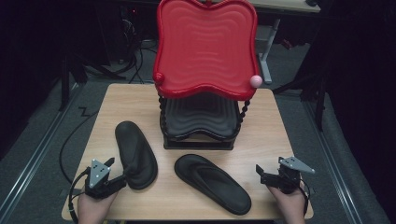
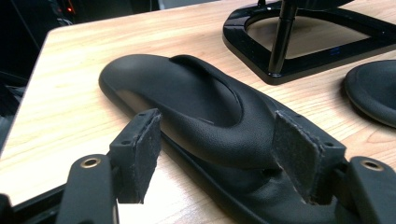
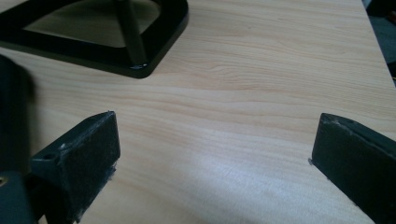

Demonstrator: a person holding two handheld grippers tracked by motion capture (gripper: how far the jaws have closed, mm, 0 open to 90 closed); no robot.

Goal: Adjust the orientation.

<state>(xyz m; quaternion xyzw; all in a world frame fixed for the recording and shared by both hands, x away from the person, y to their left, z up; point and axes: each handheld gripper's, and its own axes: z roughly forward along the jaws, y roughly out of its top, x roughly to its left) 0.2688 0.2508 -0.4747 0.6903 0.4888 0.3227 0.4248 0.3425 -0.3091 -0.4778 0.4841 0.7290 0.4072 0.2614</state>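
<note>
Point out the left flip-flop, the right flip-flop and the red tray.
left flip-flop [image 1: 135, 154], high view, on its strap.
right flip-flop [image 1: 212, 183], high view, on its footbed.
red tray [image 1: 205, 46], high view, on its ribbed floor.

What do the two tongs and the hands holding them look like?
Both tongs, left and right, are black, with flat dark-padded jaws and a grey three-cornered plate with small holes on top. A black cable trails from each. No sleeves are visible.

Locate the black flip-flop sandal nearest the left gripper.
In the high view the black flip-flop sandal lies on the wooden table's left side, left of the black shelf base, its near end between the left gripper's open jaws.
</note>
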